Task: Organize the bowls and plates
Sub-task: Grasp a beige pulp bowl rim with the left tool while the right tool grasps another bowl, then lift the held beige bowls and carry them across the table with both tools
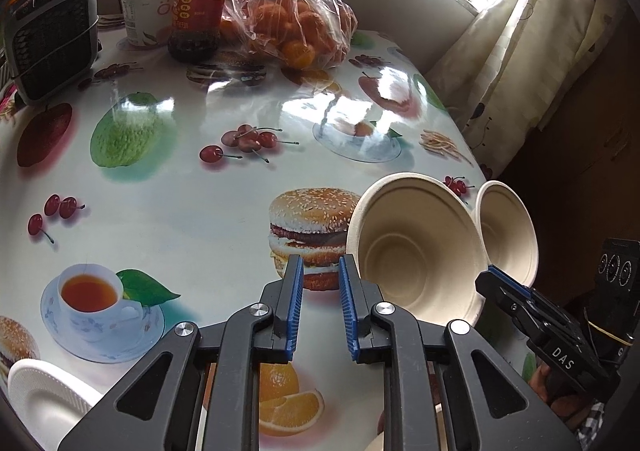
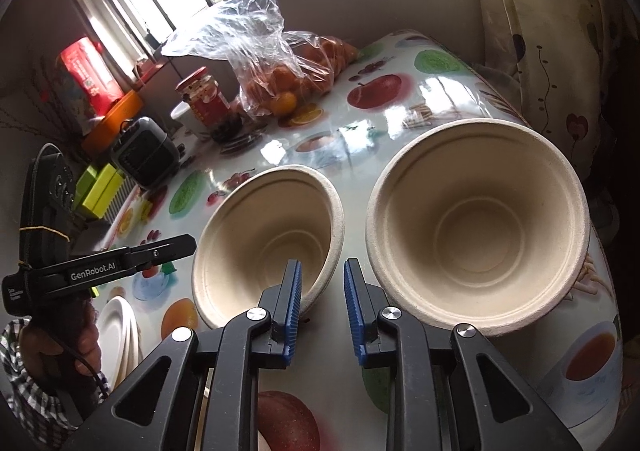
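Note:
Two beige paper bowls stand side by side near the table's right edge. In the right wrist view my right gripper (image 2: pixel 322 263) straddles the near rim of the left bowl (image 2: pixel 264 227), left finger inside, right finger outside, jaws narrow with a gap still showing. The larger-looking right bowl (image 2: pixel 480 227) stands just right of it. In the left wrist view the same bowls (image 1: pixel 416 251) (image 1: pixel 508 235) sit to the right of my left gripper (image 1: pixel 320 263), which hangs over a burger print, narrowly open and empty. White plates (image 1: pixel 44 391) (image 2: pixel 118 327) lie stacked at the near left.
On the far side of the fruit-print table (image 1: pixel 180 203) stand a red-lidded jar (image 1: pixel 200 3), a white tub (image 1: pixel 144 7), a clear bag of oranges (image 1: pixel 296 19) and a small grey heater (image 1: pixel 52 39). A curtain (image 1: pixel 520 51) hangs past the right edge.

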Demonstrator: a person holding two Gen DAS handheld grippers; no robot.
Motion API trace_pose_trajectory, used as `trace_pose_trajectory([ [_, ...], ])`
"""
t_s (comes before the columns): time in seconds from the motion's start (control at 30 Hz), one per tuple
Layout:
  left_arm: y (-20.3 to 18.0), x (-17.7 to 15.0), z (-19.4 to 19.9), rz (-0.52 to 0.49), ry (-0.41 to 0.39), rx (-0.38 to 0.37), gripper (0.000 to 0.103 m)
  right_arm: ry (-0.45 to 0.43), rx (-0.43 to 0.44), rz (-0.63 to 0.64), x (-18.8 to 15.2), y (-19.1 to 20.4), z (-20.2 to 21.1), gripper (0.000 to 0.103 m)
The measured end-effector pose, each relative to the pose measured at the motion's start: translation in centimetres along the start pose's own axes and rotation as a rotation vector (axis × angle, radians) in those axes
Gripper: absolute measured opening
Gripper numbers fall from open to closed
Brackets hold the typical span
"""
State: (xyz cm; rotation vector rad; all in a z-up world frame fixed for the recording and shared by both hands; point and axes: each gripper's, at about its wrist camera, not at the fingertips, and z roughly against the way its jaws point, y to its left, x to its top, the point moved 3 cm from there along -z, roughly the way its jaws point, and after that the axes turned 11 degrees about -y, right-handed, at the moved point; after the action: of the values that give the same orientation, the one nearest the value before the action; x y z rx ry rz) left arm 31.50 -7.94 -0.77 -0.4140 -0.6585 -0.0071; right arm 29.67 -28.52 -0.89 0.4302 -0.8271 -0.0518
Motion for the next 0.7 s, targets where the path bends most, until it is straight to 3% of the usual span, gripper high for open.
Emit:
trace_pose_trajectory([
  [0.37, -0.7, 0.2, 0.4, 0.028, -0.007, -0.087, 0.019, 0.0, 0.004, -0.002, 0.0, 0.1, -0.2, 0.021],
  [0.7, -1.0, -0.3, -1.0, 0.022, 0.04, -0.074, 0.017, 0.012, 0.014, -0.016, -0.1, -0.2, -0.4, 0.018],
])
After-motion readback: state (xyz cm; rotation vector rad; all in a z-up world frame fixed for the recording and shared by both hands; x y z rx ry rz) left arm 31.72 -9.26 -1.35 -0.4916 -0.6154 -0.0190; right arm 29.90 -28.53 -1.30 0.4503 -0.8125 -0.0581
